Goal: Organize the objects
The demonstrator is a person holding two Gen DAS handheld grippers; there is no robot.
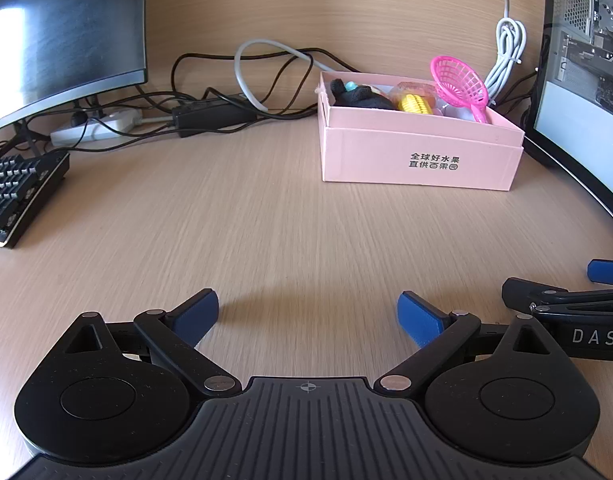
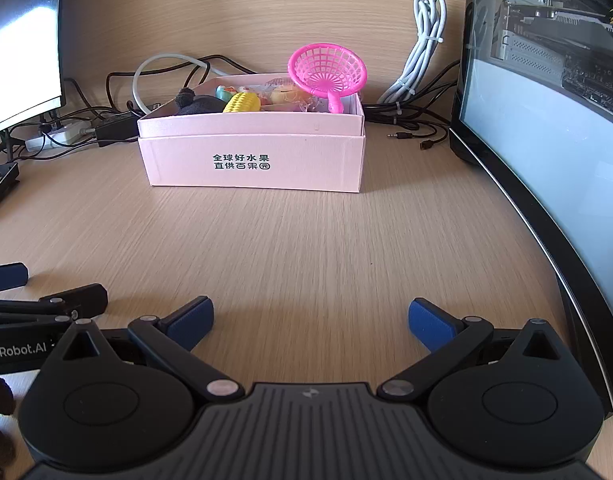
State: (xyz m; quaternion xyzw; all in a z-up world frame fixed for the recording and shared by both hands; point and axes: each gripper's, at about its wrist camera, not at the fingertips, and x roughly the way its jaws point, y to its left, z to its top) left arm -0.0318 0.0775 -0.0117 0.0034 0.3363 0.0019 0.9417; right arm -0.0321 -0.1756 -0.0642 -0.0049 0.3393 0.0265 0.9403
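Note:
A pink cardboard box (image 1: pixel 422 156) (image 2: pixel 250 160) with black printed characters stands at the back of the wooden desk. It holds a pink plastic strainer (image 1: pixel 460 84) (image 2: pixel 326 70), a yellow toy corn (image 1: pixel 416 104) (image 2: pixel 241 103), a black plush toy (image 1: pixel 358 96) (image 2: pixel 198 104) and other small toys. My left gripper (image 1: pixel 308 316) is open and empty, low over the desk near its front. My right gripper (image 2: pixel 310 322) is open and empty beside it. Each shows at the edge of the other's view: the right one (image 1: pixel 566 304), the left one (image 2: pixel 46 308).
A monitor (image 1: pixel 62 28) and a keyboard (image 1: pixel 18 192) are at the left. A curved monitor (image 2: pixel 546 160) stands at the right. Cables and a power strip (image 1: pixel 94 128) lie behind along the wall.

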